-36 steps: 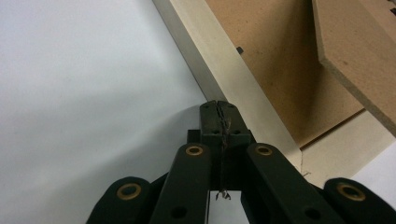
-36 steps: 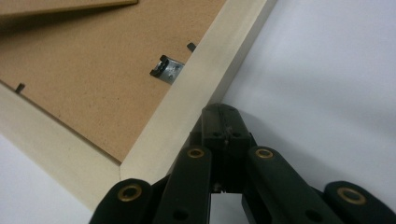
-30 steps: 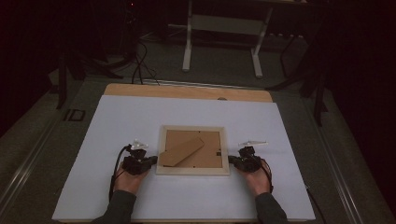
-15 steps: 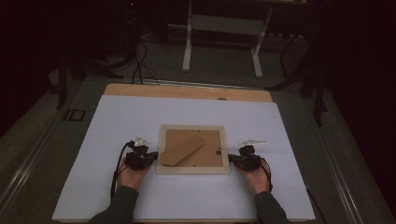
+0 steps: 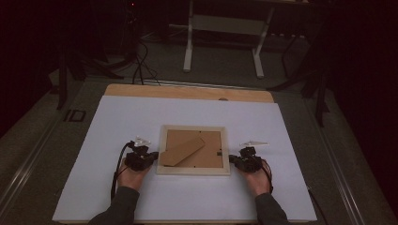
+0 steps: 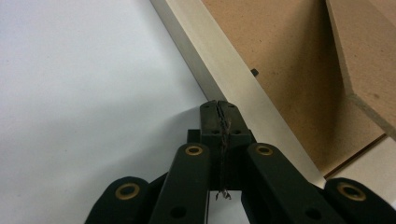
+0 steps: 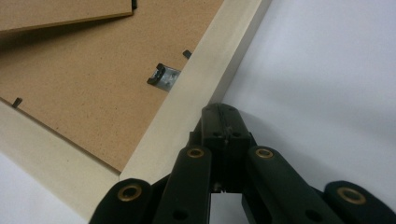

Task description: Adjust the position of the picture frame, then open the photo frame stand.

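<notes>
White table [image 5: 141, 117], picture frame [image 5: 194, 168] unmoved, both claws still closed beside it.

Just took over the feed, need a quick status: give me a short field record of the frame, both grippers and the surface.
picture frame: lies back side up, mid-table, pale wood border
stand flap: brown board, lies slanted across the backing
hanger clip: metal, near the frame's right rail
left gripper: shut, tips at the frame's left rail, nothing held
right gripper: shut, tips at the right rail, nothing held
white sheet: covers the table
</notes>
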The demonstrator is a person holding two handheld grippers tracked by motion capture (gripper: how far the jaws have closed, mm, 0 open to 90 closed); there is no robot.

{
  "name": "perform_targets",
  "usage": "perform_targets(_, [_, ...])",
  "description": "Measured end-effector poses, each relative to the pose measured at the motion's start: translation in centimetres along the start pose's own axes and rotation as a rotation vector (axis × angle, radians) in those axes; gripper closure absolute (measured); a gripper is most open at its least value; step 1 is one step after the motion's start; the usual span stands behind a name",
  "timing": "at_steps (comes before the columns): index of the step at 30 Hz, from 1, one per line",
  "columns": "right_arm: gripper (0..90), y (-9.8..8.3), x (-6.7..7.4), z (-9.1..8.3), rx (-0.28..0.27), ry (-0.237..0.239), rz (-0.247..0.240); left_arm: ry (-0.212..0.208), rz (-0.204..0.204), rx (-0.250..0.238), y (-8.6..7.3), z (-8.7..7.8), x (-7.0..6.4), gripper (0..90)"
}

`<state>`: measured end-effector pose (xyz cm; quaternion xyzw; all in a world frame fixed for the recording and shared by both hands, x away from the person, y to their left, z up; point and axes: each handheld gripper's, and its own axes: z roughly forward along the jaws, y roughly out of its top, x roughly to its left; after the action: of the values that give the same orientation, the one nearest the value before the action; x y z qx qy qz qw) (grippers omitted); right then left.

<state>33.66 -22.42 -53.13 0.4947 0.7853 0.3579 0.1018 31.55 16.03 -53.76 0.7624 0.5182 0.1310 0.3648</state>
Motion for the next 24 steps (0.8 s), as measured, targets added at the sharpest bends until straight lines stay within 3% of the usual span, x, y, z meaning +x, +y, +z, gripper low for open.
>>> perform_targets(2, [88.7, 0.0, 0.0, 0.0, -0.005, -0.004, -0.021, 0.006, 0.001, -0.003, 0.0, -0.1, 0.1, 83.7])
perform_targets(3, [84.1, 0.0, 0.1, -0.1, -0.009, -0.019, -0.034, 0.004, -0.002, -0.001, 0.0, -0.2, 0.2, 81.6])
perform_targets(5, [83.3, 0.0, 0.0, -0.3, -0.013, -0.056, -0.05, 0.008, -0.002, 0.001, 0.0, -0.3, 0.3, 80.3])
perform_targets(8, [83.2, 0.1, -0.3, -0.9, -0.034, -0.075, -0.043, 0.011, -0.006, -0.007, -0.1, -0.6, 0.4, 79.3])
perform_targets(14, [79.5, 0.0, -0.9, -1.6, -0.062, -0.072, -0.032, 0.025, -0.002, -0.031, -0.1, -1.0, 0.4, 77.3])
perform_targets(24, [74.8, 0.1, -1.0, -1.9, -0.077, -0.06, -0.045, 0.008, -0.021, -0.062, 0.1, -1.8, 0.5, 73.8])
